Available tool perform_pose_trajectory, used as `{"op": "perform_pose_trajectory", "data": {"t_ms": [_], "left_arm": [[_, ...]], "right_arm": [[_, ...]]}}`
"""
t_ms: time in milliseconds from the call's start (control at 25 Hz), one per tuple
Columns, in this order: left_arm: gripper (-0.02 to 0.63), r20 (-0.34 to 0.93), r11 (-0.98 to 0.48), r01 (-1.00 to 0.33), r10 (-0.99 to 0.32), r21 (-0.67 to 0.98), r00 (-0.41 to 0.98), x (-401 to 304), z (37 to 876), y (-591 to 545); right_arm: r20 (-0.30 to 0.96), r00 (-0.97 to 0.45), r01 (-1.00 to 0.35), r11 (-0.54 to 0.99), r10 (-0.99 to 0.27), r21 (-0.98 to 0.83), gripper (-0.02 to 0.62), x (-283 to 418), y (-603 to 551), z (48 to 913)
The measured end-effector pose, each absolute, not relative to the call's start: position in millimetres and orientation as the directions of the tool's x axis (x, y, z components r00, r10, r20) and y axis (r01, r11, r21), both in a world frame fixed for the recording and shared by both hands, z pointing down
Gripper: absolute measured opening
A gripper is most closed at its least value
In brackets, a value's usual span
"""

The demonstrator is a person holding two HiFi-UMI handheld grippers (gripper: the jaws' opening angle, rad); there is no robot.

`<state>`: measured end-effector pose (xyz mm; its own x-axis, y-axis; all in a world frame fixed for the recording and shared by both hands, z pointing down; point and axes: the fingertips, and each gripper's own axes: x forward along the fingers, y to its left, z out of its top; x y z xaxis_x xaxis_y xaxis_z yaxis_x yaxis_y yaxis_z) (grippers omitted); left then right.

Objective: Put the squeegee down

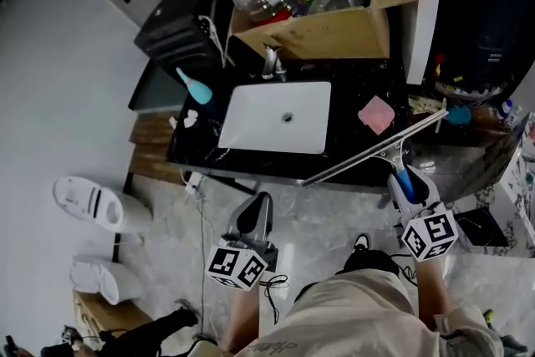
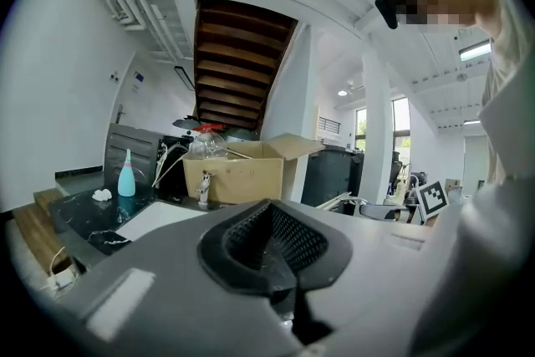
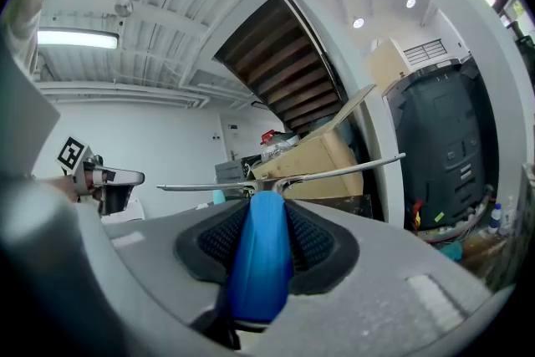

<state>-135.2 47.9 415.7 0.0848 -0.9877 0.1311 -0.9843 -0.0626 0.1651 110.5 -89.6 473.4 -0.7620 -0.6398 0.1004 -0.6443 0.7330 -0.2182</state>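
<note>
Near counter (image 1: 347,109), right tool (image 1: 404,180) with squeegee (image 1: 376,150)

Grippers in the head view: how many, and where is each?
2. The left gripper hangs before the sink, jaws shut and empty; the right gripper, by the counter's right front edge, clamps the squeegee. None seems hidden.

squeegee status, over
Right gripper shut on squeegee handle; left gripper shut, empty. Blade across counter's front edge, right of sink. Pink sponge lies just behind it.
</note>
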Motion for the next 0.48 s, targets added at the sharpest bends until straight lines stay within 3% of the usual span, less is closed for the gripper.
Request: {"op": "perform_pose_trajectory", "data": {"t_ms": [480], "left_arm": [[0.014,0.169,-0.098,-0.980,-0.977,0.176,0.128,-162,429,-22]], "right_arm": [[0.164,-0.725,-0.687,0.689,-0.669,-0.230,0.132,97,-151,494]]}}
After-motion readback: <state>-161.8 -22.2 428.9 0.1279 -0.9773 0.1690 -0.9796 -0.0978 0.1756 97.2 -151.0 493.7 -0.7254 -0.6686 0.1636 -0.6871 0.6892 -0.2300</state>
